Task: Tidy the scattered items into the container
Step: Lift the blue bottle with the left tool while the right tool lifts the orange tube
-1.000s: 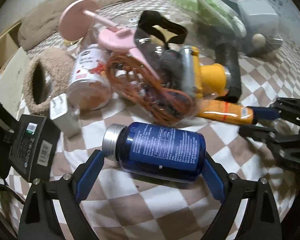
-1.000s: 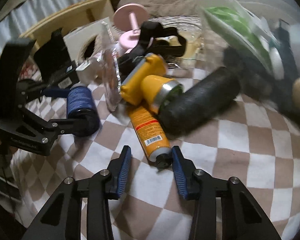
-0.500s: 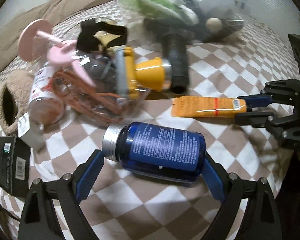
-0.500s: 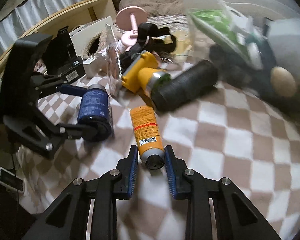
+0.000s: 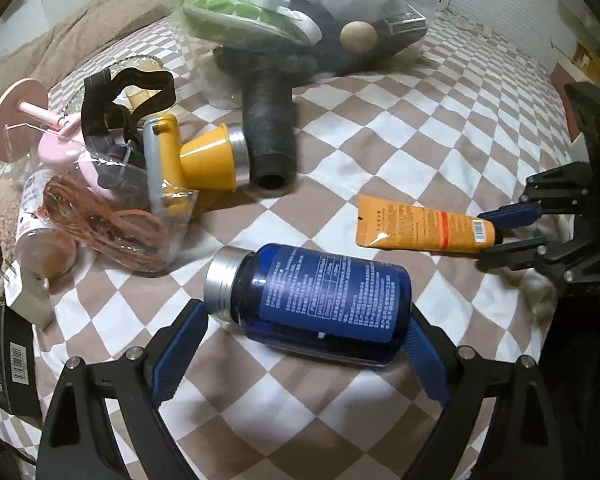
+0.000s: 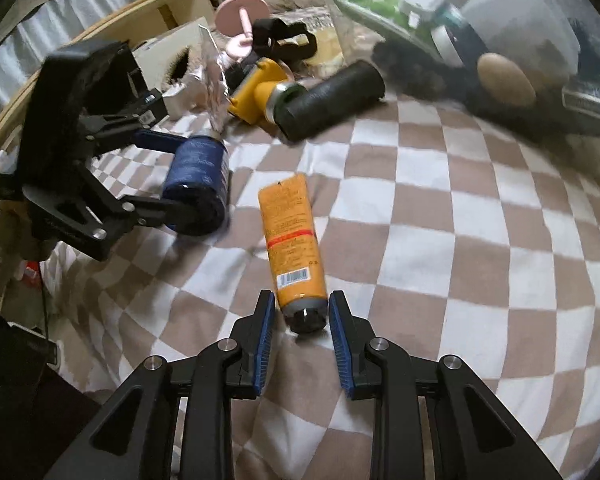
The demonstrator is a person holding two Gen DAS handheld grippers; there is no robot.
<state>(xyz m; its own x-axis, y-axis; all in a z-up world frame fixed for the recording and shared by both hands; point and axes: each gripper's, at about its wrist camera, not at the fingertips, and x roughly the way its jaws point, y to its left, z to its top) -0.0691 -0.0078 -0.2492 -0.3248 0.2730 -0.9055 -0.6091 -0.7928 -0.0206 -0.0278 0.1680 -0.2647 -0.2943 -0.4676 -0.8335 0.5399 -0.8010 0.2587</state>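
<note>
Checkered beige-and-white bedspread (image 5: 380, 128) carries everything.

Left side: scattered pile of loose items, among them a pink stand (image 5: 16, 120), a bagged coil of orange cord (image 5: 100, 224) and a yellow-bodied tool (image 5: 204, 156) with a black foam grip (image 5: 270, 128).

Centre, near edge of bed: left gripper (image 5: 304, 340) clamped on the blue bottle (image 5: 324, 300). Bottle lies crosswise between the fingers (image 5: 178, 344), silver cap to the left, one pad at the cap end and one at the base. In the right wrist view it appears raised off the cloth, though I cannot be sure.

Right of that: right gripper (image 6: 302, 334) holds the orange tube (image 6: 292, 240) by its black cap end, fingers drawn in against it. Tube's long axis runs straight out from the fingers.

Far right corner: clear container (image 5: 380, 12), already holding a green-and-white pack, a white box and a wooden ball.

Judgement: both hands are loaded, and the container lies ahead of both. The right gripper looks nearer; its tube points roughly that way, so it could go in tail first. The bottle, held broadside, needs more clearance at the rim.
</note>
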